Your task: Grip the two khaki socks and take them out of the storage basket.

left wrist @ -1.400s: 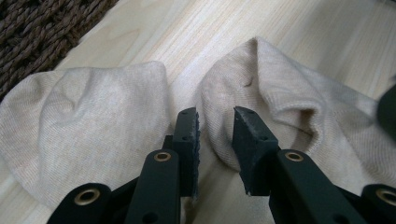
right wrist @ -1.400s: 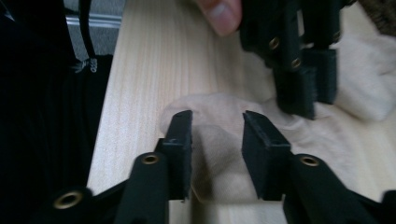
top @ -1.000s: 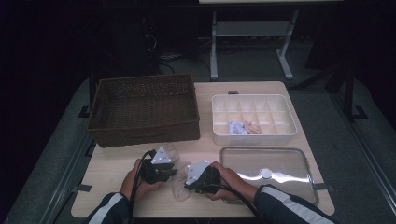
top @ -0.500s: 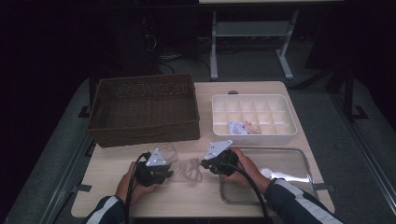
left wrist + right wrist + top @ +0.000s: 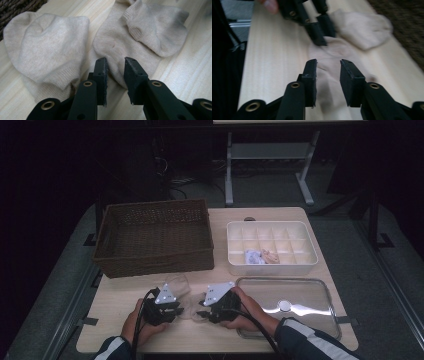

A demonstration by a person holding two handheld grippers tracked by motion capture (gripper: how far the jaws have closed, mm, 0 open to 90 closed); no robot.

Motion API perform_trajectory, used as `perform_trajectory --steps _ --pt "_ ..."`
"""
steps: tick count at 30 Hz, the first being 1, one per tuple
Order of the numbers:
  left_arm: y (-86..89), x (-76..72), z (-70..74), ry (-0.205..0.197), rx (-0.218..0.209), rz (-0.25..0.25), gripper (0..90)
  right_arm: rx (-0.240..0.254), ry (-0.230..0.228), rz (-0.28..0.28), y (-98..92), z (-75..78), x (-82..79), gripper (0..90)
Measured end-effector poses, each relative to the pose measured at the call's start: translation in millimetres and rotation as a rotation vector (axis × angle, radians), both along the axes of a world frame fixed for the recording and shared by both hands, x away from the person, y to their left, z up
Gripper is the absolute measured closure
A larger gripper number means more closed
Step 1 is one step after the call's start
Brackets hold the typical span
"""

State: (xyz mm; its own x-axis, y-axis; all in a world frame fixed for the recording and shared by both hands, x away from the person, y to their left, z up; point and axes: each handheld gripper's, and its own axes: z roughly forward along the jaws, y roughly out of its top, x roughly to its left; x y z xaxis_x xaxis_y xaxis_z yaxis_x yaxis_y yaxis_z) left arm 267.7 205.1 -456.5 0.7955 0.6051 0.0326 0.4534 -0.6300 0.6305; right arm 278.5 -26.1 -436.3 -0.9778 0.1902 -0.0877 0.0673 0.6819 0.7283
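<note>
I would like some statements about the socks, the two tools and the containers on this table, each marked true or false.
1. Two beige socks lie on the wooden table. True.
2. The left tool is clamped on a sock. False: its jaws stand apart above the fabric.
3. The wicker basket holds the socks. False: they lie in front of it.
4. The right tool has just been opening, with a sock lying under its jaws. True.
5. The clear lid covers the white divided box. False: it lies beside the box.
</note>
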Motion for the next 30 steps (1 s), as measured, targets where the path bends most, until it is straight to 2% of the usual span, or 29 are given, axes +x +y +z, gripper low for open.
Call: perform_trajectory --steps 5,7,8,9,10,11,13,14,15,19,20,23,24,25,26,28,30 --pt "0.9 -0.2 -0.6 0.001 -0.009 -0.002 71.0 -0.044 0.009 0.022 11.7 -12.9 0.0 60.7" --pt "1.8 0.0 -0.6 0.006 -0.012 -0.003 70.9 -0.07 0.007 0.009 15.0 -19.8 0.9 62.1" --pt "2.7 0.3 -1.1 0.003 -0.017 -0.008 70.9 -0.098 -0.01 0.01 15.4 -24.2 1.3 66.8" --pt "2.7 0.3 -1.1 0.003 -0.017 -0.008 71.0 -0.098 -0.01 0.01 15.4 -24.2 1.3 66.8" --pt "3.2 0.5 -0.9 0.005 -0.014 -0.014 71.0 -0.101 -0.012 0.008 14.5 -24.7 1.1 71.4" --pt "3.7 0.6 -1.1 0.007 -0.017 -0.021 71.6 -0.107 -0.023 0.016 12.7 -23.4 1.2 83.5" --pt "3.7 0.2 -1.1 0.012 -0.024 -0.025 75.7 -0.104 -0.029 0.014 11.4 -22.5 1.3 86.8" --pt "3.8 -0.1 -1.1 0.014 -0.025 -0.032 75.7 -0.096 -0.005 0.001 9.8 -21.2 1.0 88.2" --pt "4.0 -0.4 -1.1 0.015 -0.026 -0.031 76.7 -0.102 -0.014 -0.002 7.3 -19.3 2.3 89.0" --pt "4.4 -0.1 -1.4 0.018 -0.032 -0.035 77.9 -0.08 -0.02 -0.045 -5.4 -9.5 6.8 89.3" --pt "5.1 0.4 -1.6 0.018 -0.034 -0.038 77.8 -0.063 -0.008 -0.082 -12.5 -5.6 8.6 89.3" --pt "5.8 0.5 -1.5 0.021 -0.035 -0.038 77.4 -0.049 -0.011 -0.112 -22.1 -1.8 13.6 89.2" --pt "7.0 1.2 -1.6 0.023 -0.039 -0.041 77.3 -0.035 -0.003 -0.162 -31.7 1.7 19.1 89.2" --pt "7.0 1.2 -1.6 0.023 -0.039 -0.041 77.1 -0.035 -0.003 -0.162 -31.7 1.7 19.1 89.2" --pt "7.5 1.3 -1.8 0.024 -0.041 -0.042 77.1 -0.022 0.013 -0.193 -35.9 3.0 21.6 89.1" --pt "8.4 1.4 -1.5 0.027 -0.039 -0.045 76.5 -0.03 0.027 -0.257 -46.8 3.4 29.9 88.1" --pt "9.6 1.6 -0.9 0.027 -0.03 -0.048 75.5 -0.034 0.028 -0.273 -48.8 2.8 32.0 85.8"
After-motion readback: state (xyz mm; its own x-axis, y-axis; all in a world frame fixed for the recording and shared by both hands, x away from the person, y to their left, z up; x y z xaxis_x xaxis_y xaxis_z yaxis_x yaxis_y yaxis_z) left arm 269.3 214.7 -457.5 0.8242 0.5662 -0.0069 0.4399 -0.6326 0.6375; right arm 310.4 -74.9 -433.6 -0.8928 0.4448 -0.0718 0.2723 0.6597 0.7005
